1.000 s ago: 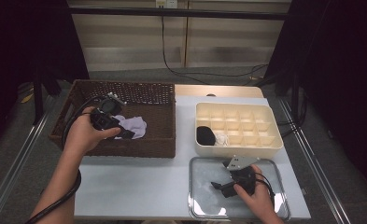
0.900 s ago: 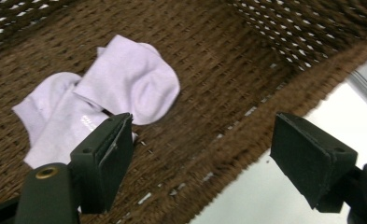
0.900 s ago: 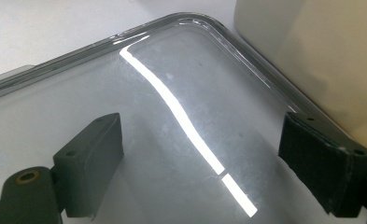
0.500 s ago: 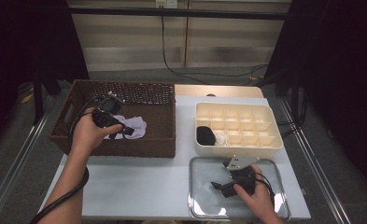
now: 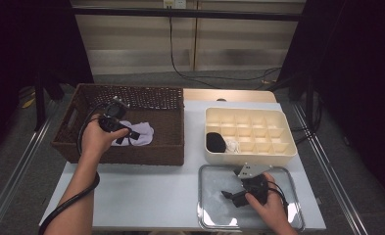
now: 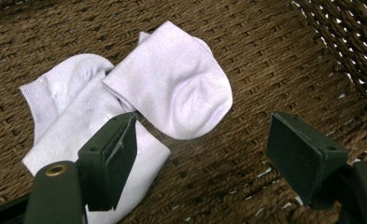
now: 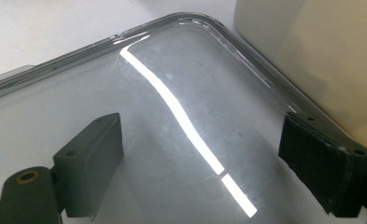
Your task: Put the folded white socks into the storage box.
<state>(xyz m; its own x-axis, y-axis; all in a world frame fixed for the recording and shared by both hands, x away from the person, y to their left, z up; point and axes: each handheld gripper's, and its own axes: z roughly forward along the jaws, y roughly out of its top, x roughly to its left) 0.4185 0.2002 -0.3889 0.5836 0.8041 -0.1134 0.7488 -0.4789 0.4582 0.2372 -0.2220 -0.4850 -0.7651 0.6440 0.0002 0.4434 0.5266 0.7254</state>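
Two white socks [image 6: 172, 88] lie overlapping on the floor of a brown wicker basket [image 5: 160, 147]; in the high view the socks [image 5: 140, 132] are near the basket's middle. My left gripper [image 6: 204, 158] hovers just above them, open, its left jaw over the lower sock and its right jaw over bare wicker. From above, the left gripper [image 5: 124, 134] reaches into the basket from the left. My right gripper [image 7: 200, 168] is open and holds nothing, low over a shiny metal tray [image 7: 172, 140]. In the high view the right gripper [image 5: 229, 196] is inside that tray [image 5: 209, 215].
A cream compartment box [image 5: 278, 147] stands behind the tray, with a black bundle [image 5: 215, 142] and a white item [image 5: 232, 144] in its front-left cells. Its wall [image 7: 312, 46] rises close beside the right gripper. White tabletop [image 5: 141, 196] lies between basket and tray.
The left forearm has swung in more from below and the hand shifted slightly over the socks. The socks and the right gripper have stayed where they were.
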